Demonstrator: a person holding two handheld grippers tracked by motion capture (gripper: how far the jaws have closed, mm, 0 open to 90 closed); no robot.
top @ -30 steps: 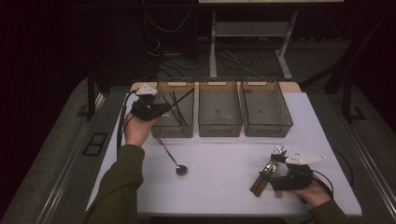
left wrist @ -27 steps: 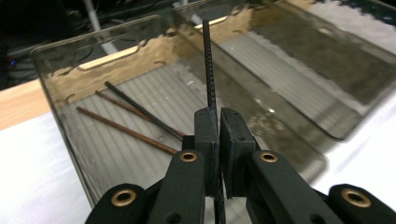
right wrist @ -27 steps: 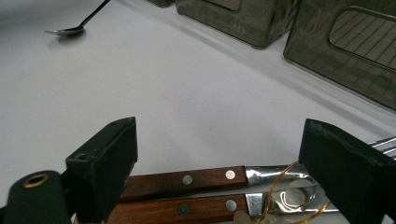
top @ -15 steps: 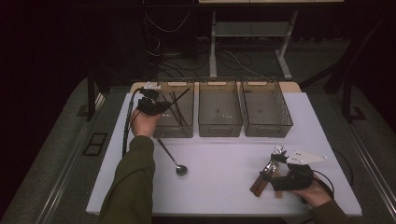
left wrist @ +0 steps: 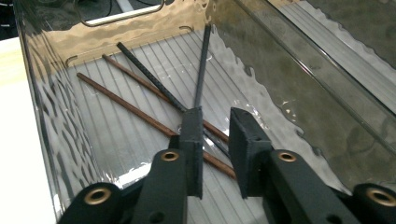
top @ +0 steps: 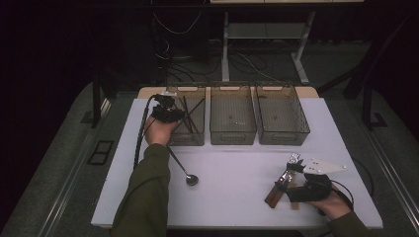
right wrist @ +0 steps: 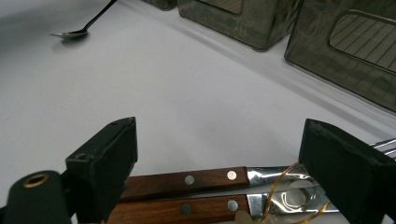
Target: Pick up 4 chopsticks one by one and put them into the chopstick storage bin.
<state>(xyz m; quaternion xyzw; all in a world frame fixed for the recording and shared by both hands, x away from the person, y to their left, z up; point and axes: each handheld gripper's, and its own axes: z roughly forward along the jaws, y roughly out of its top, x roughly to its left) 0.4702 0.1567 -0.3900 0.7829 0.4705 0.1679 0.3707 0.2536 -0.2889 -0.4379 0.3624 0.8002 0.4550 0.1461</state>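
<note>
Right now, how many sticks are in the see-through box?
4. Two brown chopsticks lie slanted on the floor of the left bin; one black chopstick crosses them; another black one leans beside the left hand-held gripper. More may be hidden.

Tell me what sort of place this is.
Probably a lab or workshop set up for recording cutlery sorting, not a kitchen: a white table holds three clear bins, cables trail across the floor behind it, and a person works with a hand-held gripper in each hand.
</note>
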